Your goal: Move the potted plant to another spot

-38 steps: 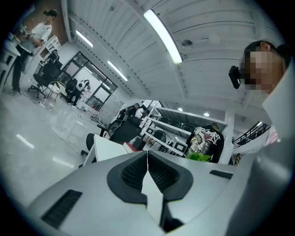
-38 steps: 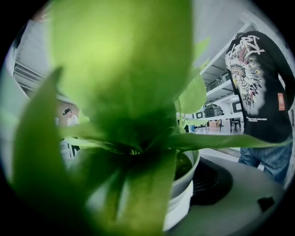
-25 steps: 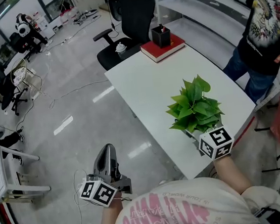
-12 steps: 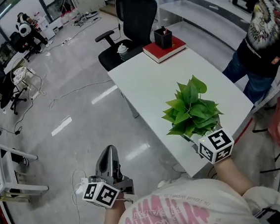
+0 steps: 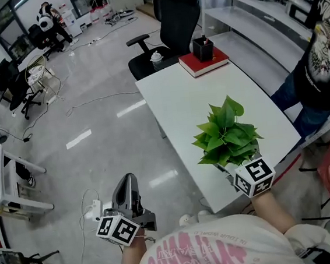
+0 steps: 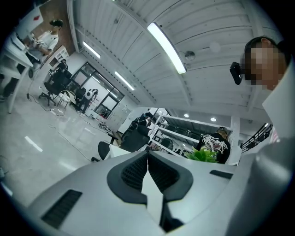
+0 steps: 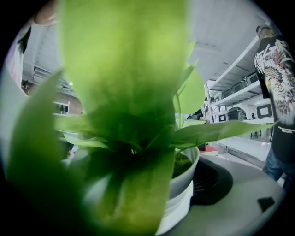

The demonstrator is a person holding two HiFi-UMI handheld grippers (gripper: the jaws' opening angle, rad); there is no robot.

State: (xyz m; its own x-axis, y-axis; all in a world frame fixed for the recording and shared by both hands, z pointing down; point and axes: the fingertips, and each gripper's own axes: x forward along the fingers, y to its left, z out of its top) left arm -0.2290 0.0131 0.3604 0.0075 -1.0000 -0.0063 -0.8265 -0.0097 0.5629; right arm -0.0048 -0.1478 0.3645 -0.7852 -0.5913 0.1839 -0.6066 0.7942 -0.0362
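The potted plant (image 5: 226, 132), green leaves in a white pot (image 7: 184, 177), is at the near right part of the white table (image 5: 176, 101). My right gripper (image 5: 236, 166) reaches in under the leaves and is shut on the pot. Its right pad (image 7: 211, 182) presses on the pot's side, while leaves hide the left jaw. In the head view I cannot tell whether the pot rests on the table. My left gripper (image 5: 127, 185) hangs shut and empty over the floor, left of the table; its pads meet (image 6: 148, 161).
A red book (image 5: 206, 64) with a black pen holder (image 5: 203, 48) lies at the table's far end. A black office chair (image 5: 166, 31) stands behind it. A person (image 5: 322, 68) stands at the table's right side. Cables (image 5: 91, 101) trail over the floor.
The head view has shifted a little. The plant and my right gripper keep about the same place on the table. My left gripper stays low over the floor.
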